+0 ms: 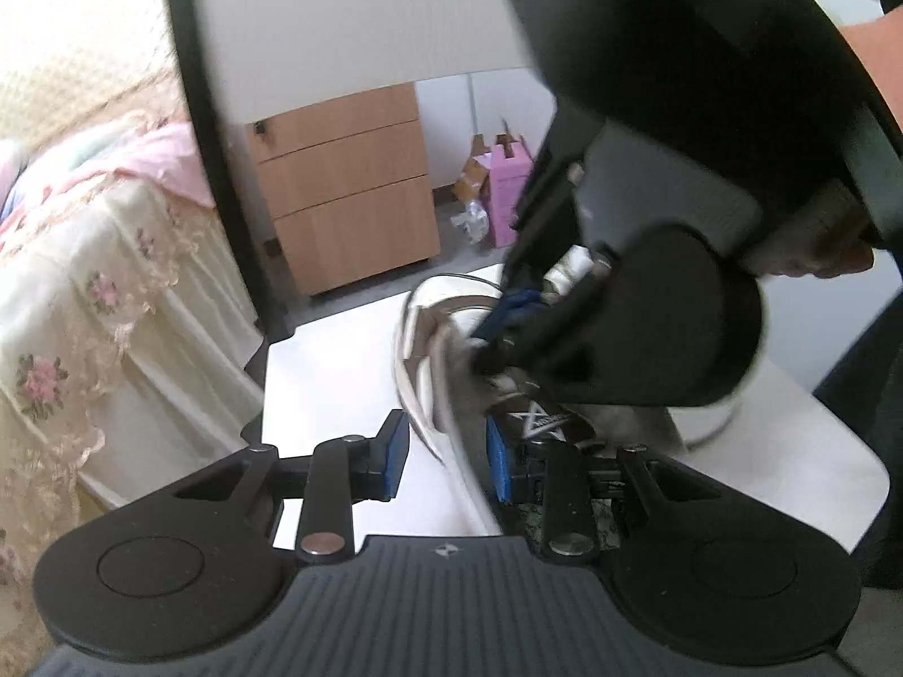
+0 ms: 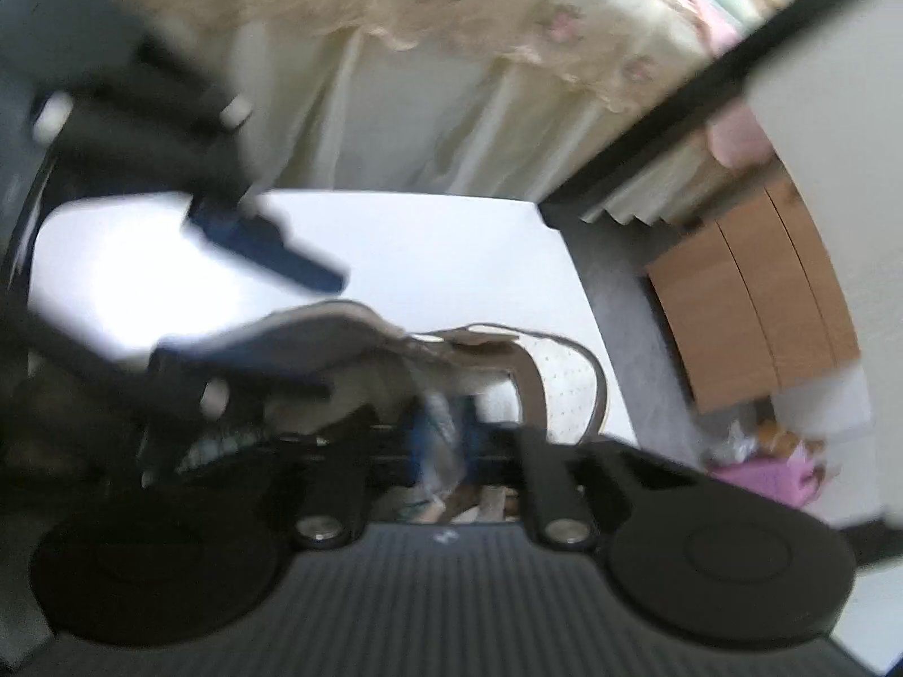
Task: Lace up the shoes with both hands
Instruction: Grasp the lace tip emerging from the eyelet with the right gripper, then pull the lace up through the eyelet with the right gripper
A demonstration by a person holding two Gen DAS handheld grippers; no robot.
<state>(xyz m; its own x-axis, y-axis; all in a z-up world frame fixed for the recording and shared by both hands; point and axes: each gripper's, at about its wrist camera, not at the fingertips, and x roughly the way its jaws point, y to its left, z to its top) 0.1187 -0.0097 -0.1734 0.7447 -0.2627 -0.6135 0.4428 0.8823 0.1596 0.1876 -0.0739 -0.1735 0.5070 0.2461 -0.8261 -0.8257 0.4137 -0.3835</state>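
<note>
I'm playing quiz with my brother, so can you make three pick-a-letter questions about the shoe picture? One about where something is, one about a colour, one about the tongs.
1. Where does the shoe sit?
A. On the white table
B. On the bed
C. Inside a drawer

2. What colour are the pads on the left tongs?
A. Red
B. Blue
C. Yellow

3. How do the right tongs stand?
A. Wide open, nothing near
B. Lying on the floor
C. Closed, low over the shoe

Answers:
1. A, the white and brown shoe rests on the bright white tabletop in both views.
2. B, the left wrist view shows blue pads on both fingers.
3. C, its blue pads sit close together just above the shoe's opening; blur hides whether a lace is pinched.
</note>
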